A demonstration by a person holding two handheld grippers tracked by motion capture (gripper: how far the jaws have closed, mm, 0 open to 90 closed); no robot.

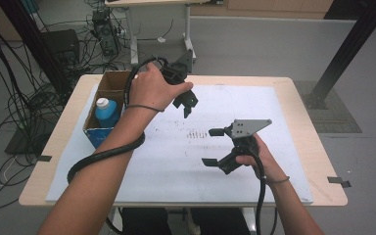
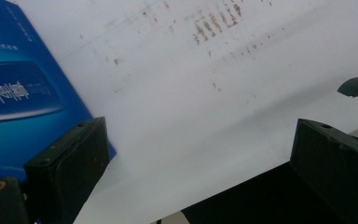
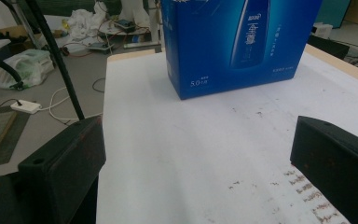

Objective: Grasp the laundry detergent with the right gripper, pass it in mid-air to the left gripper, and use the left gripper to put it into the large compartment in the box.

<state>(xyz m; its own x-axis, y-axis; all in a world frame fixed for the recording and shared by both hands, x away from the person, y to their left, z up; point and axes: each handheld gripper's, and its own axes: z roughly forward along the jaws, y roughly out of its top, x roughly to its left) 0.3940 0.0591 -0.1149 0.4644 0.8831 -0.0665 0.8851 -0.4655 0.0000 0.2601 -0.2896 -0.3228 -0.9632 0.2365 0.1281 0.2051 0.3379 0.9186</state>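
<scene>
A white sheet covers the wooden counter, with cables strewn on the grey floor behind. Nearest, the right gripper hovers above the sheet, jaws spread wide and empty. Beyond it, the left gripper hangs with jaws likewise apart, holding nothing. The blue box, open-topped with a blue bottle inside, stands well ahead of the right jaws and just beside the left jaws.

Bare forearms are seen; a thin dark band is worn on each wrist, left wrist and right wrist.
</scene>
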